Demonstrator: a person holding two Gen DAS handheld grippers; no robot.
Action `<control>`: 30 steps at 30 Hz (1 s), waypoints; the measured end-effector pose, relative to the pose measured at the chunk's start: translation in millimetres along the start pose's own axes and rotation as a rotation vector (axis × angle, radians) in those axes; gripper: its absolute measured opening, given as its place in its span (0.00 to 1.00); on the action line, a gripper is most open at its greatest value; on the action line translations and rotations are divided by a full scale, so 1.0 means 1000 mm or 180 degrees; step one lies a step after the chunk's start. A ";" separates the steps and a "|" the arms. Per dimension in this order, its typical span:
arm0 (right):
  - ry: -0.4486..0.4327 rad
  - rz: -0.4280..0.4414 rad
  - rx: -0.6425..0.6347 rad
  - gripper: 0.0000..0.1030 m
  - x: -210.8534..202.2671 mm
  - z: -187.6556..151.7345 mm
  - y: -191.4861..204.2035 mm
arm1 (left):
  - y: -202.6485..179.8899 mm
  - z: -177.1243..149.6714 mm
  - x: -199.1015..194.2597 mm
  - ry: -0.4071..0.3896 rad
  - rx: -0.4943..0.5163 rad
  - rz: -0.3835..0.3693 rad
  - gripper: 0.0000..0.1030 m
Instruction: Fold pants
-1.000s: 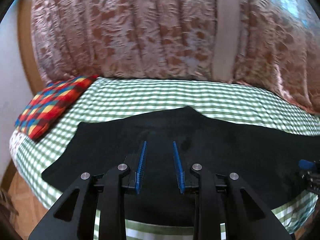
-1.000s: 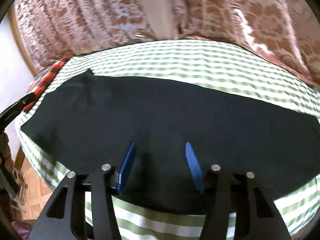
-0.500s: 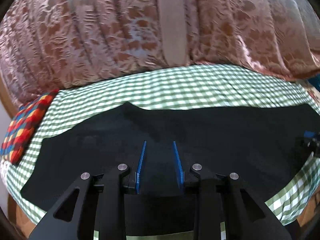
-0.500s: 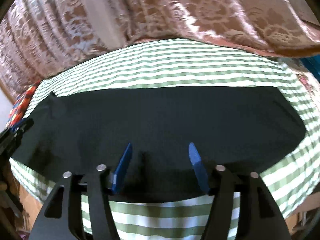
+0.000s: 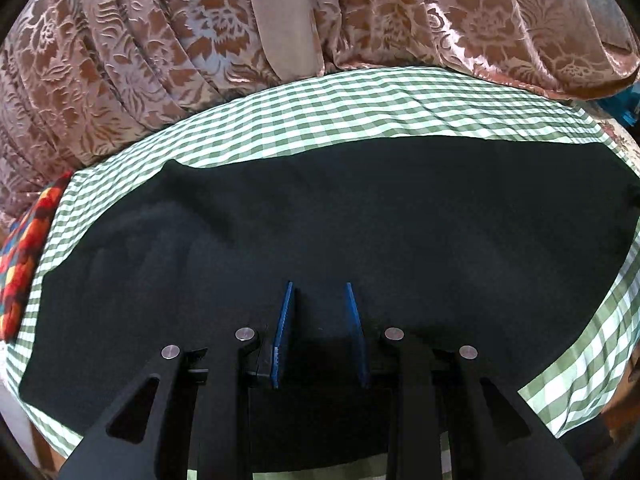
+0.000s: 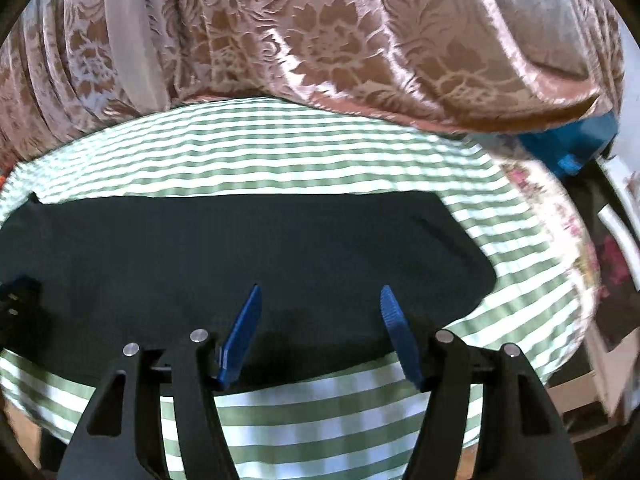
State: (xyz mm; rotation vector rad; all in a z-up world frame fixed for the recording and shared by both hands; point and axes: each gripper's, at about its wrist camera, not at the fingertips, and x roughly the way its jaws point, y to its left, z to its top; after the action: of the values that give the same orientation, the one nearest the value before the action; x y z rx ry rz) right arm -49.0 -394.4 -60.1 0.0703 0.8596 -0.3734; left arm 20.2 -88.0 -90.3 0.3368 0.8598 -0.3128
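1. Left wrist view, nearest first: the left gripper (image 5: 318, 308) hangs over the near edge of the bed, its blue pads parted by a narrow gap with nothing pinched between them.
2. In the right wrist view, the right gripper (image 6: 318, 312) has its blue pads spread wider. Its jaws have just been opening, and no cloth sits between them.
3. Just beyond both sets of pads, the black pants (image 5: 340, 232) lie flat on the green checked sheet (image 5: 360, 100). They stretch along the near edge of the bed, one end toward the left edge and the other toward the right edge.
4. The right end (image 6: 460, 248) shows a straight far edge and a rounded near corner, with bare sheet around it. The left end is wider, with a small peak (image 5: 172, 164) on its far edge; it is probably the waist and seat, though the dark cloth hides seams.
5. Handling, as a judgement: the cloth looks soft, light and limp, so it will sag and drag from any single hold. A pinch at an edge or corner, 1 gripper at each, should lift it most evenly.
6. Beyond the pants lies bare checked sheet, and a multicoloured cushion (image 5: 20, 248) sits at the left edge.
7. Farthest off, a brown patterned curtain (image 5: 440, 24) runs along the far edge of the bed.
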 end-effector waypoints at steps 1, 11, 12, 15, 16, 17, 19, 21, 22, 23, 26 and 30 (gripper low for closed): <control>-0.0015 -0.0056 -0.0029 0.61 0.000 -0.001 -0.001 | -0.002 0.001 0.000 -0.0002 0.0008 -0.0011 0.25; -0.0043 -0.0292 0.0000 0.62 0.003 -0.005 -0.025 | -0.034 0.013 0.000 -0.0077 0.0251 -0.0161 0.25; -0.0054 -0.0333 -0.0001 0.62 0.003 -0.005 -0.027 | -0.037 0.014 0.001 -0.0071 0.0274 -0.0188 0.25; -0.0130 -0.0500 0.0008 0.69 -0.001 -0.003 -0.034 | -0.046 0.017 0.003 -0.0058 0.0327 -0.0253 0.25; -0.0162 -0.0565 0.0063 0.72 -0.003 -0.002 -0.039 | -0.049 0.018 0.004 -0.0059 0.0358 -0.0277 0.25; -0.0174 -0.0599 0.0103 0.72 -0.003 -0.001 -0.043 | -0.052 0.018 0.004 -0.0062 0.0377 -0.0286 0.25; -0.0168 -0.0676 0.0191 0.72 -0.002 0.000 -0.054 | -0.057 0.020 0.006 -0.0061 0.0417 -0.0319 0.25; -0.0127 -0.0744 0.0256 0.72 0.001 -0.001 -0.064 | -0.061 0.022 0.008 -0.0051 0.0434 -0.0338 0.25; -0.0108 -0.0748 0.0276 0.72 0.002 -0.002 -0.067 | -0.063 0.023 0.009 -0.0046 0.0439 -0.0351 0.25; -0.0088 -0.0747 0.0307 0.72 0.004 -0.002 -0.070 | -0.064 0.023 0.010 -0.0052 0.0439 -0.0363 0.25; 0.0036 -0.0569 0.0520 0.72 0.015 -0.006 -0.088 | -0.067 0.026 0.013 -0.0056 0.0462 -0.0389 0.25; 0.0215 0.0128 0.1324 0.56 0.030 -0.011 -0.139 | -0.071 0.032 0.018 -0.0053 0.0453 -0.0446 0.25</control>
State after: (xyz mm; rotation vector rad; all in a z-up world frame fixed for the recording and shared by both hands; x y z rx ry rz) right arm -87.7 -530.5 -77.5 0.4866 0.8348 -0.5098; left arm 24.6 -168.1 -95.9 0.4063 0.8484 -0.5080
